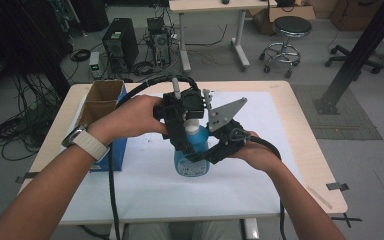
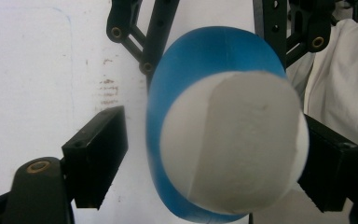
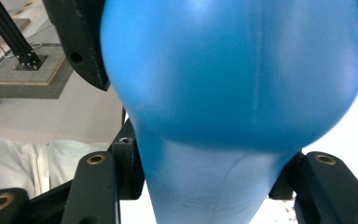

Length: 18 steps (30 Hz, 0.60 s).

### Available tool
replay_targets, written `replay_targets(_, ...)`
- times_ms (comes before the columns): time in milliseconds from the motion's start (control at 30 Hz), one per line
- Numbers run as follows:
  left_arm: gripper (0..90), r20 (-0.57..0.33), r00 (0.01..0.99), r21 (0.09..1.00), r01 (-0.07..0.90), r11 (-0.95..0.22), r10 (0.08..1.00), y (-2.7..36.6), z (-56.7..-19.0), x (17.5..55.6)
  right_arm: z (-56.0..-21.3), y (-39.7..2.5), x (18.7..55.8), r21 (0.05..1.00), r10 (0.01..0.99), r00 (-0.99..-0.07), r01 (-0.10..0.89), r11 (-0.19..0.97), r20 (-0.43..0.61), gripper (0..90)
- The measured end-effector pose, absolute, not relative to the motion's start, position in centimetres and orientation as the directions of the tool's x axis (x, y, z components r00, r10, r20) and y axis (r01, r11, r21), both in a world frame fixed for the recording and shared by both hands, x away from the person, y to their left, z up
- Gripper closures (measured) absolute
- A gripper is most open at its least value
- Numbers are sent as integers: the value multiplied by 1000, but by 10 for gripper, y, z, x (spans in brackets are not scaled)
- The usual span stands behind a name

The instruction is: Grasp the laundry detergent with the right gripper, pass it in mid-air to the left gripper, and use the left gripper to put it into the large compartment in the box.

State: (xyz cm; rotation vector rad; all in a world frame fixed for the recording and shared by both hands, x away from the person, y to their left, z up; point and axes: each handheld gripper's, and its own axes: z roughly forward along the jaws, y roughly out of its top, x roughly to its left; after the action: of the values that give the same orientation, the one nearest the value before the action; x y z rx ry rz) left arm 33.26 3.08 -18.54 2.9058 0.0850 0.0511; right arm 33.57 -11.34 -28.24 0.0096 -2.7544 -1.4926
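Observation:
A blue bottle with a white cap stands upright on the white sheet in the middle of the table. My right gripper comes in from the right and is shut on the bottle's body, with a jaw pressed against each side. My left gripper hangs over the bottle's top and points down. In the left gripper view its jaws straddle the cap: the right-hand pad touches the cap, while the left-hand pad stands apart from it, so the left gripper is open.
An open cardboard box with a blue side stands at the table's left edge. A white sheet covers most of the wooden table. Cables trail from both grippers over the front edge. A stool, computers and another desk stand on the floor behind.

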Motion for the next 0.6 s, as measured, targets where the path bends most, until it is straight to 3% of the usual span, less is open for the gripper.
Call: replay_targets(600, 302, 3, 999, 232, 49, -972, 51, 31, -188, 334, -283, -110, 336, 836, -15, -1000, -5, 549, 4, 449)
